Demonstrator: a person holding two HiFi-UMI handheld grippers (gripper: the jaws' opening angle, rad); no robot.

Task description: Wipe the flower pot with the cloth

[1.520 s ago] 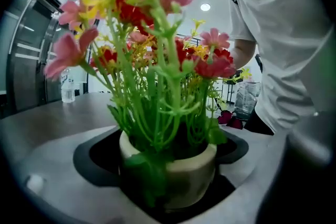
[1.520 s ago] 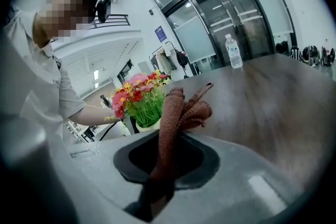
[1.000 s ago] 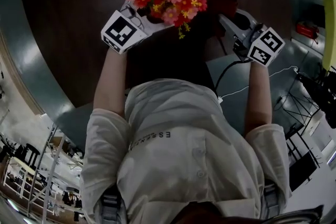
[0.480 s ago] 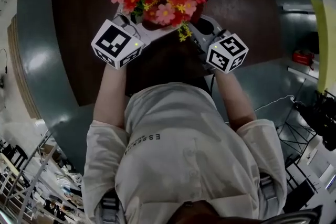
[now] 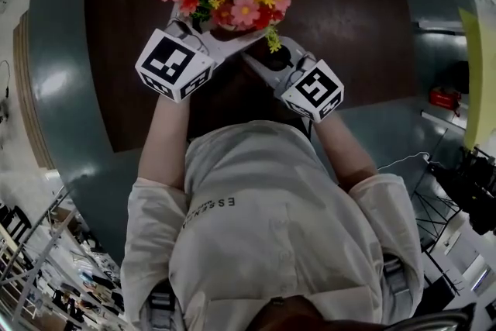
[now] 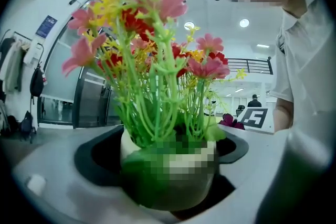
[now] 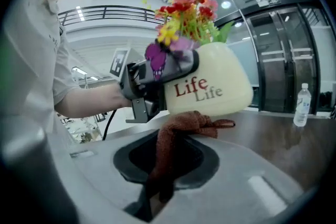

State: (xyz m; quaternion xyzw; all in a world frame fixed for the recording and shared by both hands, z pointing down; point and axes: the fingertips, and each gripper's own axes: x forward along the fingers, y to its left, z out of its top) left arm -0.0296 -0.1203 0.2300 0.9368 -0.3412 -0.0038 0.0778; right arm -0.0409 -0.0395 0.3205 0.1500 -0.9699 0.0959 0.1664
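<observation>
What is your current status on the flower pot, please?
Left gripper shut on flower pot, held above table. Right gripper shut on cloth, cloth against pot's underside. Water bottle stands well aside.

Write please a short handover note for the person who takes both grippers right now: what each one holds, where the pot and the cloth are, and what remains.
Left gripper: shut on the flower pot, jaws round its cream body, pot upright over the dark table.
Right gripper: shut on the brown cloth; the cloth's free end is bunched at the pot's lower edge and seems to touch it.
Done: pot and cloth are both gripped and meet.
Left: wipe round the pot's body. How much is already wiped cannot be told.
</observation>
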